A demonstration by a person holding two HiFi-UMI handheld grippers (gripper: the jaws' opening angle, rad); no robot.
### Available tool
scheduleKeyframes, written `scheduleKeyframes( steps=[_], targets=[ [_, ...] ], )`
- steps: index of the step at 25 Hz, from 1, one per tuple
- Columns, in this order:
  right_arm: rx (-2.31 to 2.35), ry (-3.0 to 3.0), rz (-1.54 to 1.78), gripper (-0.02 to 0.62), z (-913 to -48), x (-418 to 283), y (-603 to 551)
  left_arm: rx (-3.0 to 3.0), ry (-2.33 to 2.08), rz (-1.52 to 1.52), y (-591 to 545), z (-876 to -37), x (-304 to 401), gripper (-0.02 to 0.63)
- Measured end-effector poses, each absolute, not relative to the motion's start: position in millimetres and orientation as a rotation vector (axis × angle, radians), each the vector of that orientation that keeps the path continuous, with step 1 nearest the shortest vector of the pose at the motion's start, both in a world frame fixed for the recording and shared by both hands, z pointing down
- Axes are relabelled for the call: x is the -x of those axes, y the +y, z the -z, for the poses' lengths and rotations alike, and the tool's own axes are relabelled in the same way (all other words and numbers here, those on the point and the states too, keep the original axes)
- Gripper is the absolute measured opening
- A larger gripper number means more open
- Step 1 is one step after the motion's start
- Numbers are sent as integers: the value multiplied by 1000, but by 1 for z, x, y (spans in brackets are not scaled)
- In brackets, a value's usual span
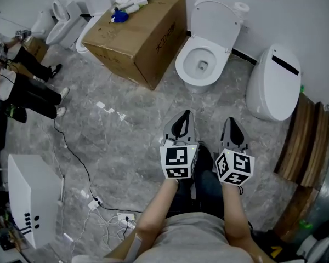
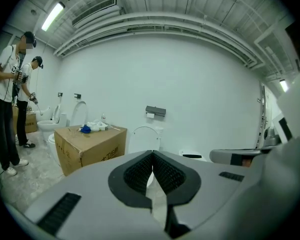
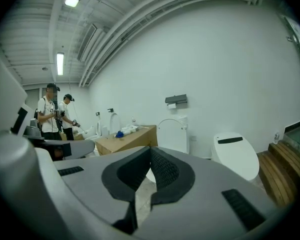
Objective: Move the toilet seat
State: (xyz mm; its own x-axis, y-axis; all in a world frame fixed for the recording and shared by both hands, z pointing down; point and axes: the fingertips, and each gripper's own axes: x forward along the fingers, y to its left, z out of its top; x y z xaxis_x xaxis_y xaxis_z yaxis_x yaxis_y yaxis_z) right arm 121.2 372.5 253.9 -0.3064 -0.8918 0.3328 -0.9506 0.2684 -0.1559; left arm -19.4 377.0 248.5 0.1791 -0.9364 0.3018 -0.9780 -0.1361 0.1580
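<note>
A white toilet [image 1: 202, 64] stands at the wall ahead of me, its lid [image 1: 212, 12] raised and the seat ring lying on the bowl. Both grippers hover over the floor a short way in front of it, side by side and touching nothing. My left gripper [image 1: 182, 126] is shut and empty, and so is my right gripper [image 1: 233, 131]. In the left gripper view the raised lid [image 2: 144, 135] shows just past the closed left gripper [image 2: 152, 156]. The right gripper view has the lid [image 3: 172, 133] beyond the closed right gripper [image 3: 151, 151].
A large cardboard box [image 1: 137, 32] with white and blue items on top stands left of the toilet. A closed white toilet [image 1: 274, 84] sits to its right, with wooden planks [image 1: 301, 147] beyond. People [image 1: 22, 86] stand far left. A white cabinet [image 1: 30, 199] and cables [image 1: 93, 201] lie at lower left.
</note>
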Motion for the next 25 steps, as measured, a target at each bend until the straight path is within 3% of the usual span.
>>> scheduleKeyframes(
  steps=[25],
  targets=[
    [-1649,-2407,-524,17,-259,-165,175,-2040,-1901,-214,198,-254,-11,15]
  ],
)
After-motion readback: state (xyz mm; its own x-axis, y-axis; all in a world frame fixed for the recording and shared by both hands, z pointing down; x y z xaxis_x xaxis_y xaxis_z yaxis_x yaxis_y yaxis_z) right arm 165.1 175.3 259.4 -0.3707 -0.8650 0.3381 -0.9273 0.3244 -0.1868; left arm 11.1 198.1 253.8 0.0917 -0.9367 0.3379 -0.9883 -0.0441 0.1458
